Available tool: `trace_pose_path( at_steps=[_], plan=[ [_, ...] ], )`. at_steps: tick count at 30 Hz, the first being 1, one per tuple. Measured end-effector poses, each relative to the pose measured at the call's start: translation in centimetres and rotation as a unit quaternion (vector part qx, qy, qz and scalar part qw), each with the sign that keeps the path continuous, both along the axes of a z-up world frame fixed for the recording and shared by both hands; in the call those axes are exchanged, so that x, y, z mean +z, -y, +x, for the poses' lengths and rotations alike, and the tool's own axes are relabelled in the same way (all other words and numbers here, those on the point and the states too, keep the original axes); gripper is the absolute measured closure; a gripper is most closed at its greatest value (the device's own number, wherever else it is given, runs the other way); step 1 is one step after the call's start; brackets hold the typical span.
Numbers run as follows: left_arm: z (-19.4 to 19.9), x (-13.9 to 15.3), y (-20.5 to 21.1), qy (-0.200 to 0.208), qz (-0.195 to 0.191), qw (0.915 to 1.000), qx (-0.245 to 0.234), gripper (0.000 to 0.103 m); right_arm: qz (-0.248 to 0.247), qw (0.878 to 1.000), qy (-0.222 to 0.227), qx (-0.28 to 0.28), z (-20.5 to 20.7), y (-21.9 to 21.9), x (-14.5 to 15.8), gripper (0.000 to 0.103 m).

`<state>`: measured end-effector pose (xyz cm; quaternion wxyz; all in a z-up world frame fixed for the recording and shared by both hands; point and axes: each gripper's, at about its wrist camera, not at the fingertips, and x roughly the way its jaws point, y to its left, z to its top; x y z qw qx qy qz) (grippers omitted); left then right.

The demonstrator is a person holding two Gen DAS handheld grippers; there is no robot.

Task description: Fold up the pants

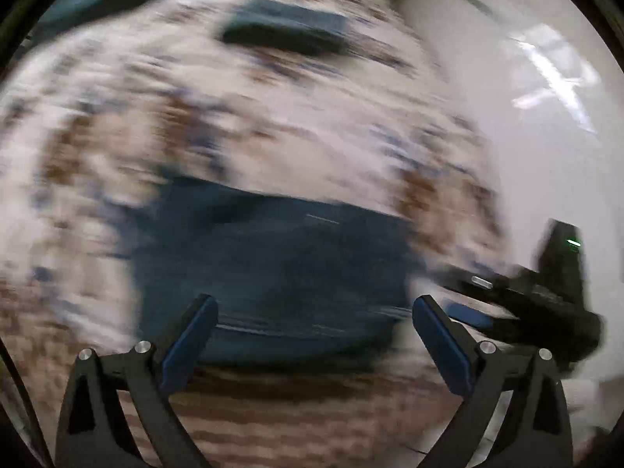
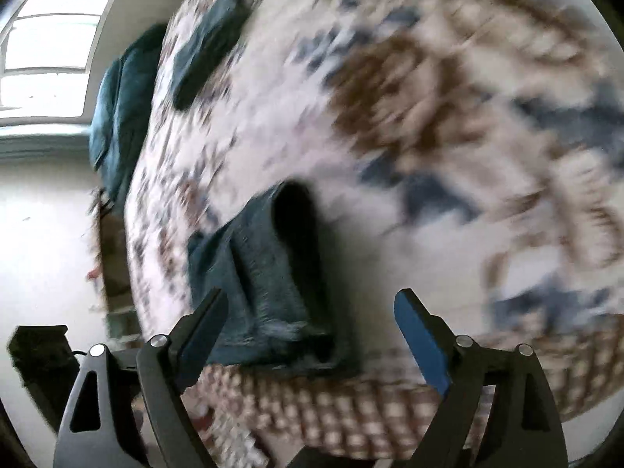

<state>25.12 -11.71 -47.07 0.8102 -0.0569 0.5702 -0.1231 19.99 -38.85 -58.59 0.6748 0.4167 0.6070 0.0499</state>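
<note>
A folded pair of dark blue jeans (image 1: 280,257) lies on the patterned bedspread (image 1: 273,136) near its front edge. My left gripper (image 1: 315,306) hovers over the jeans, open, with nothing between its blue pads. In the right wrist view the same folded jeans (image 2: 269,280) sit just beyond my right gripper (image 2: 312,298), which is also open and holds nothing. The black body of the right gripper (image 1: 553,292) shows at the right of the left wrist view. Both views are motion-blurred.
A second folded dark blue garment (image 1: 284,31) (image 2: 210,43) lies farther back on the bed. More blue cloth (image 2: 121,105) is heaped at the bed's far edge. Pale floor (image 2: 46,234) runs beside the bed, with a bright window (image 2: 50,39) beyond.
</note>
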Motion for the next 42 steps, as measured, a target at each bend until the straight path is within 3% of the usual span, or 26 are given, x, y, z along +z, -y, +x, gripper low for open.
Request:
trace_pose_path(
  at_steps=[2, 3, 4, 5, 10, 13, 16, 19, 21, 22, 24, 27, 31, 34, 35, 37, 38, 39, 40, 42],
  plan=[
    [1.1, -1.1, -2.6, 0.007, 0.055, 0.9982, 0.024, 0.001, 0.013, 0.999, -0.022, 0.024, 1.0, -1.9, -1.9, 0.014],
    [2.0, -2.1, -4.0, -0.009, 0.079, 0.9962, 0.037, 0.001, 0.008, 0.999, -0.032, 0.027, 1.1, -2.4, -2.7, 0.025],
    [2.4, -2.8, -4.9, -0.020, 0.084, 0.9953, 0.044, 0.001, -0.007, 0.999, -0.044, 0.032, 1.0, -3.0, -3.1, 0.066],
    [2.9, -3.6, -6.1, -0.032, 0.081, 0.9945, 0.059, 0.001, -0.026, 0.998, -0.049, 0.032, 0.8, -3.3, -3.1, 0.074],
    [4.1, -5.7, -8.6, -0.045, 0.053, 0.9926, 0.100, 0.001, -0.049, 0.998, -0.003, 0.046, -1.4, -4.4, 1.9, 0.086],
    [4.3, -6.1, -9.0, -0.053, 0.009, 0.9914, 0.119, 0.001, -0.051, 0.998, 0.000, 0.040, -2.7, -4.2, 3.8, 0.086],
    [4.2, -6.6, -8.3, -0.074, 0.014, 0.9918, 0.104, 0.001, -0.078, 0.995, 0.004, 0.061, -3.4, -4.4, 4.1, 0.086],
    [3.9, -7.2, -7.8, -0.082, 0.004, 0.9927, 0.088, 0.001, -0.095, 0.992, -0.025, 0.078, -4.1, -4.2, 1.3, 0.087],
    [3.7, -7.6, -7.7, -0.092, -0.016, 0.9920, 0.085, 0.001, -0.117, 0.985, -0.065, 0.114, -3.5, -4.4, -2.4, 0.081],
    [3.7, -7.8, -7.7, -0.097, -0.022, 0.9912, 0.087, 0.001, -0.101, 0.984, -0.087, 0.120, -3.4, -4.0, -3.9, 0.070],
    [3.8, -8.0, -8.0, -0.107, -0.042, 0.9891, 0.093, 0.001, -0.065, 0.989, -0.104, 0.088, -3.5, -2.6, -4.7, 0.058],
    [5.1, -7.6, -8.4, -0.103, -0.044, 0.9884, 0.103, 0.001, -0.016, 0.998, -0.063, 0.027, -3.4, 0.1, -3.3, 0.037],
    [9.5, -8.0, -8.7, -0.117, -0.075, 0.9841, 0.110, 0.001, 0.030, 0.999, -0.025, -0.025, -1.8, 2.4, -2.8, 0.033],
    [13.8, -10.5, -8.0, -0.156, -0.102, 0.9771, 0.104, 0.001, 0.041, 0.998, -0.042, -0.016, 0.5, 2.0, -4.8, 0.033],
    [14.9, -11.5, -7.5, -0.168, -0.108, 0.9754, 0.095, 0.006, 0.052, 0.998, -0.047, -0.010, 1.4, 1.8, -5.3, 0.033],
    [16.5, -13.4, -6.4, -0.190, -0.093, 0.9746, 0.073, 0.035, 0.078, 0.996, -0.046, -0.005, 2.8, 0.9, -6.4, 0.035],
    [16.8, -14.1, -5.9, -0.197, -0.080, 0.9753, 0.060, 0.048, 0.062, 0.997, -0.044, -0.002, 3.2, 0.7, -6.4, 0.039],
    [16.8, -14.3, -5.7, -0.190, -0.056, 0.9791, 0.045, 0.061, 0.051, 0.998, -0.036, 0.003, 3.3, 0.5, -6.2, 0.056],
    [16.8, -14.4, -5.7, -0.184, -0.042, 0.9813, 0.035, 0.062, 0.034, 0.999, -0.026, 0.011, 3.8, 0.3, -5.5, 0.069],
    [16.3, -14.6, -6.7, -0.180, -0.035, 0.9824, 0.037, 0.066, -0.012, 1.000, 0.003, 0.026, 4.1, -0.1, -3.7, 0.077]
  ],
)
